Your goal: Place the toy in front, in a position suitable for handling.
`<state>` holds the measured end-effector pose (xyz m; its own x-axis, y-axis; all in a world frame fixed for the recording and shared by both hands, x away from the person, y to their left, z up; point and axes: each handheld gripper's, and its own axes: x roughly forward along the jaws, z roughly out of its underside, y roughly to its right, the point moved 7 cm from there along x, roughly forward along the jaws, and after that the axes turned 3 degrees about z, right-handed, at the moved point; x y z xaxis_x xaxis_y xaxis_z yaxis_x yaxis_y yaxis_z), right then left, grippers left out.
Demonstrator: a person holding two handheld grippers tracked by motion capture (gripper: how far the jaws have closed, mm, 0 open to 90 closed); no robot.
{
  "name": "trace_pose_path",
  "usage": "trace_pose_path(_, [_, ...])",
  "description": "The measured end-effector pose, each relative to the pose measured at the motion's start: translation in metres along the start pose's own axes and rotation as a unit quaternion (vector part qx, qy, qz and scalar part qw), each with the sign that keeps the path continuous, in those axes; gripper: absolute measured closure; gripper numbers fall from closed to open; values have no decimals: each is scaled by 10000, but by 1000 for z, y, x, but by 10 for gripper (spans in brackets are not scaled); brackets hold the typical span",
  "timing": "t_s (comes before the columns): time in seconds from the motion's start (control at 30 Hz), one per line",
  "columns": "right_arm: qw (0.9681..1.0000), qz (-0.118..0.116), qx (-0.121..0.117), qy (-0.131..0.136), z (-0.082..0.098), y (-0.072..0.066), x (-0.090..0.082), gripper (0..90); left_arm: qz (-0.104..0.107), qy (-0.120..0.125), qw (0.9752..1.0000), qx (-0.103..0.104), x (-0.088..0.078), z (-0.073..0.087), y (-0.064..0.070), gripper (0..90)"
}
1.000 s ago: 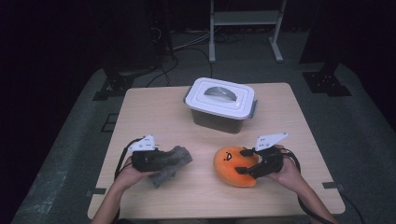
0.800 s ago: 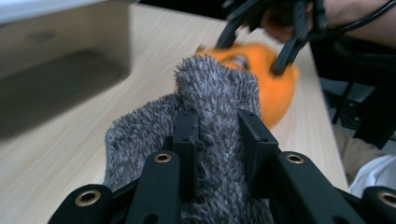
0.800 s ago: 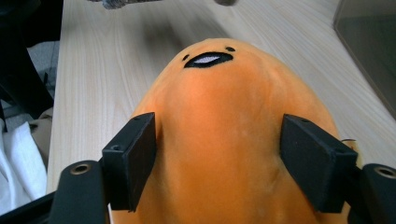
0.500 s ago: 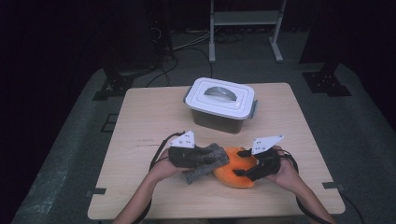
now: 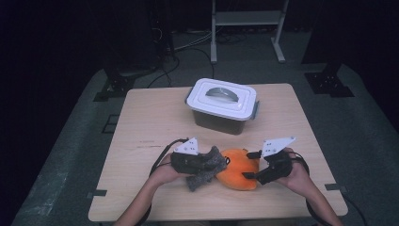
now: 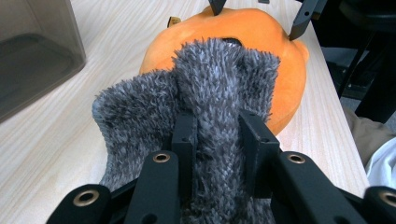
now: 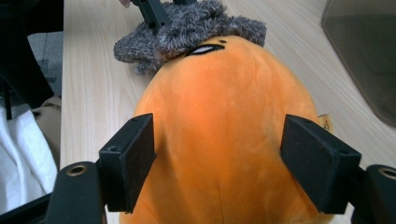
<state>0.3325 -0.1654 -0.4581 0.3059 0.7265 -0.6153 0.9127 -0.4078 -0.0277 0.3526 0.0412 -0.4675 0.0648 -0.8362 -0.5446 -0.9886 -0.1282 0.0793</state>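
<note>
Grey fuzzy sock (image 6: 205,112) touches orange plush toy (image 7: 224,130) between both tools

This looks like a lab or recording studio: a lone pale wooden table (image 5: 155,113) stands on grey floor matting (image 5: 70,155) amid blacked-out surroundings, with loose cables (image 5: 188,44) on the far floor and a white metal stand (image 5: 247,19) beyond.

orange plush toy (image 5: 239,168): 1; grey fuzzy cloth (image 5: 207,167): 1; lidded container (image 5: 221,105): 1; grippers: 2
</note>
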Motion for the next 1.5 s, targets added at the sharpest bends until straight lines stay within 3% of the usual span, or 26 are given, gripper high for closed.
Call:
trace_pose_path(0.17, [9999, 56, -54, -143, 3, -2, 13, 223, -22, 37, 10000, 58, -2, -5, 1, 702])
trace_pose_path(0.3, [9999, 59, -79, -56, 0, -5, 18, 232, 53, 213, 9997, 124, -3, -17, 6, 702])
trace_pose_path(0.43, [9994, 132, -310, -70, -6, -12, 27, 230, 33, 197, 9994, 269, 2, -23, 11, 701])
trace_pose_path(0.73, [9995, 117, -264, -109, -6, -8, 21, 229, -36, 45, 9998, 178, 4, -14, 7, 703])
trace_pose_path(0.83, [9999, 78, -113, -53, -6, -3, 12, 229, 0, 43, 9999, 147, 5, -13, 7, 703])
trace_pose_path(1.03, [9998, 88, -126, -159, -4, -3, 15, 231, 44, 113, 9999, 108, 4, -15, 8, 703])
trace_pose_path(1.3, [9995, 108, -237, -201, -3, -9, 24, 239, 31, 225, 9993, 302, 11, -34, 10, 703])
trace_pose_path(1.5, [9998, 61, -163, -107, -1, -5, 24, 240, -18, 94, 9998, 185, 10, -24, 3, 704])
